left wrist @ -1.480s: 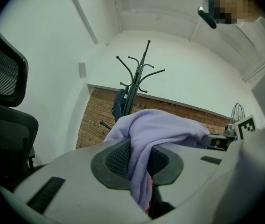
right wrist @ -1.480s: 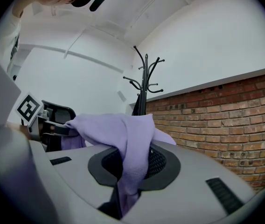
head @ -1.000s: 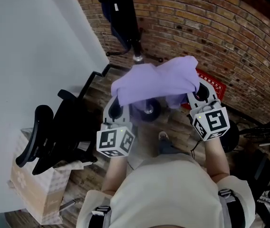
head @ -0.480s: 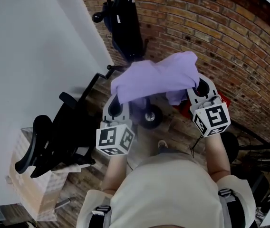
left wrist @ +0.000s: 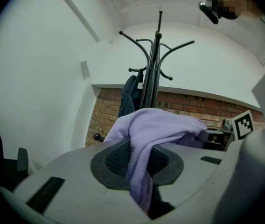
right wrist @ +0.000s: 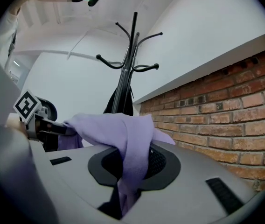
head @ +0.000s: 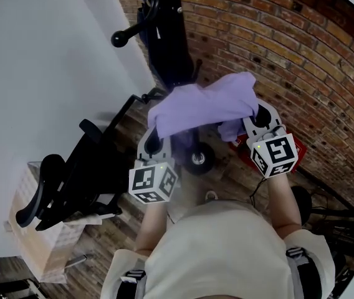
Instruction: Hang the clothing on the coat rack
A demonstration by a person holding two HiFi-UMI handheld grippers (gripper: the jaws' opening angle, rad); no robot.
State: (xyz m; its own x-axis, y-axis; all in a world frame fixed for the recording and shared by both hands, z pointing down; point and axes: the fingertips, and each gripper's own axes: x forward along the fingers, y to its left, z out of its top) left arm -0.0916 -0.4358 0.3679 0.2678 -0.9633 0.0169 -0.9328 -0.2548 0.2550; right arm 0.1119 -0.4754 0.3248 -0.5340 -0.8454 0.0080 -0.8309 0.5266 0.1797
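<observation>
Left gripper [head: 154,137] and right gripper [head: 258,118] clamp the lilac garment [head: 202,104] near the coat rack [head: 167,36]; only the head view shows a cardboard box [head: 37,245].

Head cam is sitting above the person and looking steeply down past the torso. It is catching the left gripper [head: 153,143] and right gripper [head: 263,118] close in at mid-frame, with the coat rack [head: 167,36] at the top edge.

Left gripper cam is riding low on its gripper, facing along the jaws and tilting up at the rack; the other gripper's marker cube [left wrist: 242,125] is peeking in at right.

Right gripper cam is mirroring that, with the brick wall [right wrist: 235,106] on its right.

All three are sharing the rack and the purple garment [head: 205,104].
</observation>
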